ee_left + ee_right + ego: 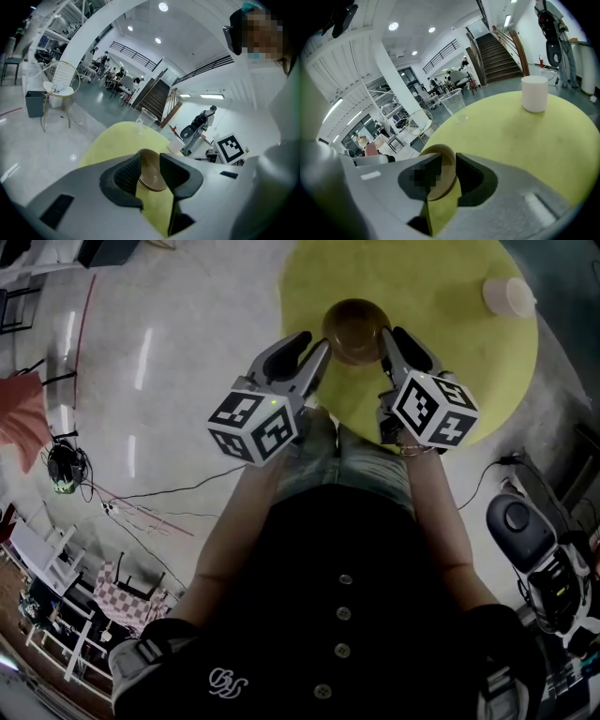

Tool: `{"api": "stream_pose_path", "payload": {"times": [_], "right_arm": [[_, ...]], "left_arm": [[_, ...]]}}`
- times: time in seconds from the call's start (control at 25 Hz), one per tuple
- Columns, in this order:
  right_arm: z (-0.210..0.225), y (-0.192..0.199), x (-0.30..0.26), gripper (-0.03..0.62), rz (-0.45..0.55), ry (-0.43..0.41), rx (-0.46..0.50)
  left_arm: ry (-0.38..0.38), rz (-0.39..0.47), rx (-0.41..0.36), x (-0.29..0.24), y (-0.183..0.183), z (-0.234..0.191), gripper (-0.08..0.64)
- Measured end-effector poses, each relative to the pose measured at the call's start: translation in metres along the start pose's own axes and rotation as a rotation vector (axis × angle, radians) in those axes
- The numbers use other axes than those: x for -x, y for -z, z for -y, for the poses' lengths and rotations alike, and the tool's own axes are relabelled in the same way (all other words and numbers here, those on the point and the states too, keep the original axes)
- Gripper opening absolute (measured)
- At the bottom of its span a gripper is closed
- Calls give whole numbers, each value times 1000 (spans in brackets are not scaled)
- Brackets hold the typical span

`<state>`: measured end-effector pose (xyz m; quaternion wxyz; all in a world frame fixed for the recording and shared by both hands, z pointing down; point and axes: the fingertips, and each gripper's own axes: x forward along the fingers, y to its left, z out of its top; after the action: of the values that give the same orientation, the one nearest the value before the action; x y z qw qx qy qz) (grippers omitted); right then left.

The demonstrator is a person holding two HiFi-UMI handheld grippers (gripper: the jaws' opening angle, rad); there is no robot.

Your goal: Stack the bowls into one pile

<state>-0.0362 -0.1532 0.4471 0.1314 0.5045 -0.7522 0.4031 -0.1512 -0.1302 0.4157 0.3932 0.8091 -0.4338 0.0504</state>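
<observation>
The brown bowls (355, 329) sit in what looks like one nested pile near the front edge of a round yellow counter (441, 381). No loose bowl is in sight, so the stacking appears done. The left hand-held gripper (150, 158) and right hand-held gripper (449, 158) flank the pile, jaws apart and gripping nothing. A white cup (509, 296) and a clear cup (453, 101) stand farther back, with pale polished floor (187, 381) and a staircase (499, 54) beyond.

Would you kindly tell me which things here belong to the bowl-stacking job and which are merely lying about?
Job in hand: brown bowl, left hand-held gripper, right hand-held gripper.
Lying about: white cup, clear cup.
</observation>
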Motion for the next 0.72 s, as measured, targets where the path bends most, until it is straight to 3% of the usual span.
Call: {"api": "stream_pose_path", "payload": {"times": [0.4,0.72], "right_arm": [[-8,-25,-14,83,49,0,4],[-17,-38,21,83,107,-25,13]], "left_arm": [[23,20,-26,-14,-31,-16,127],[46,67,-44,-2,-40,12,127]]}}
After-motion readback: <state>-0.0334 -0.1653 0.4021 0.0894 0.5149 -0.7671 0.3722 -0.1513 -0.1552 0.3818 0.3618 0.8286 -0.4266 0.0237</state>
